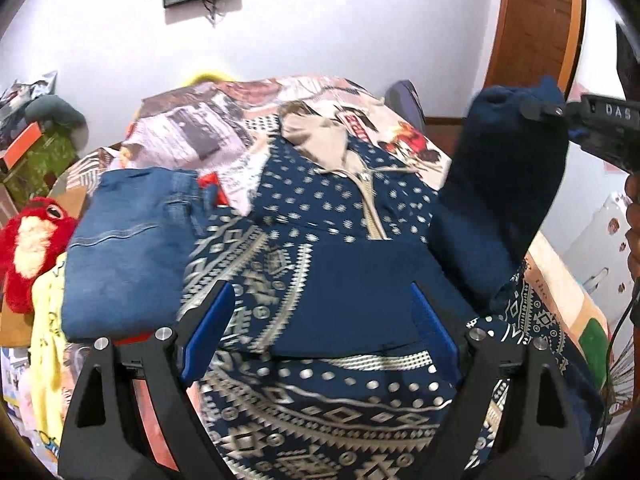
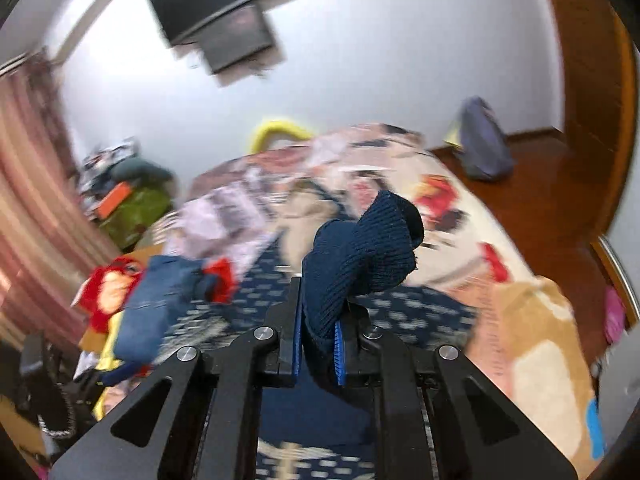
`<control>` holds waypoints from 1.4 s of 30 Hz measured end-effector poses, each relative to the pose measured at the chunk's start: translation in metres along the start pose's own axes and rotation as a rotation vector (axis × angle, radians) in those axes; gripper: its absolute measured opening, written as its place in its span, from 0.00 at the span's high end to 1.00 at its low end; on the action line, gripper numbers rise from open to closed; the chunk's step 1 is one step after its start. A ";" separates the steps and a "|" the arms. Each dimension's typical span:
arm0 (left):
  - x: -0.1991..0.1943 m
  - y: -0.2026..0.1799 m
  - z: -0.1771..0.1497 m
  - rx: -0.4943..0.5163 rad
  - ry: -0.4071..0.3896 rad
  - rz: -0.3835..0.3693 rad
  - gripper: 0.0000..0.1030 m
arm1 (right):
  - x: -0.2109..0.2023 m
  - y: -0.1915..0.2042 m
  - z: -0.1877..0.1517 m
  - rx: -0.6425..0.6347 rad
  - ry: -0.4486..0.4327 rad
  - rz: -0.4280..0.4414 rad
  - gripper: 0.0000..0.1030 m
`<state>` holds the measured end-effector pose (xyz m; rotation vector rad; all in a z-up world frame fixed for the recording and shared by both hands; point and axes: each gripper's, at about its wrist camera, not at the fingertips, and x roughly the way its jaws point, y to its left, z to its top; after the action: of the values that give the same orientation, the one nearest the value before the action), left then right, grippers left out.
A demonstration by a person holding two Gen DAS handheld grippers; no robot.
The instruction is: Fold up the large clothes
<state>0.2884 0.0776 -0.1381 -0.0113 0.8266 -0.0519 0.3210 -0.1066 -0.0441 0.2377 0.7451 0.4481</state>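
Fingers of the left gripper (image 1: 320,332) frame the nearest part of the scene; its jaws stand wide apart with nothing between the blue pads, hovering above the patterned navy sweater (image 1: 320,408) that lies spread front-up on the bed (image 1: 568,292). One sleeve (image 1: 352,292) already lies folded across the chest of the sweater, a plain navy band over the pale geometric print, so the first fold appears complete. To the right, the second sleeve (image 1: 496,184) rises off the bed, and its ribbed cuff (image 2: 360,264) is pinched in the right gripper (image 2: 318,344), whose jaws are clamped tight on the knit; in the right wrist view the cuff bunches up above the closed pads. This sleeve is judged to be in mid-fold, lifted but not yet laid over the body. Beyond the gripper fingers, the zip collar (image 1: 360,184) of the sweater lies flat and opened toward the far end of the bed. Beside the sweater on the left, a pair of jeans (image 1: 132,248) rests as a neat folded block, which suggests one garment is finished. Remaining work, as far as can be judged: laying the second sleeve across, then folding the body in half. Farther off, a red plush toy (image 1: 28,248) sits at the bed edge, with a white wall (image 1: 320,32) behind.
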 end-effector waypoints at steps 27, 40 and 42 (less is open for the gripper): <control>-0.031 0.104 -0.070 -0.203 0.086 0.077 0.12 | 0.126 0.119 -0.129 -0.125 0.638 0.200 0.65; 0.012 0.014 -0.062 0.060 0.126 0.093 0.12 | 0.011 0.022 -0.051 -0.138 0.292 -0.002 0.56; 0.029 -0.003 -0.062 0.126 0.135 0.119 0.14 | 0.005 0.010 -0.047 -0.151 0.278 -0.054 0.55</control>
<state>0.2619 0.0740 -0.2015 0.1610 0.9565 0.0074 0.2884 -0.0932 -0.0773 0.0123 0.9822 0.4895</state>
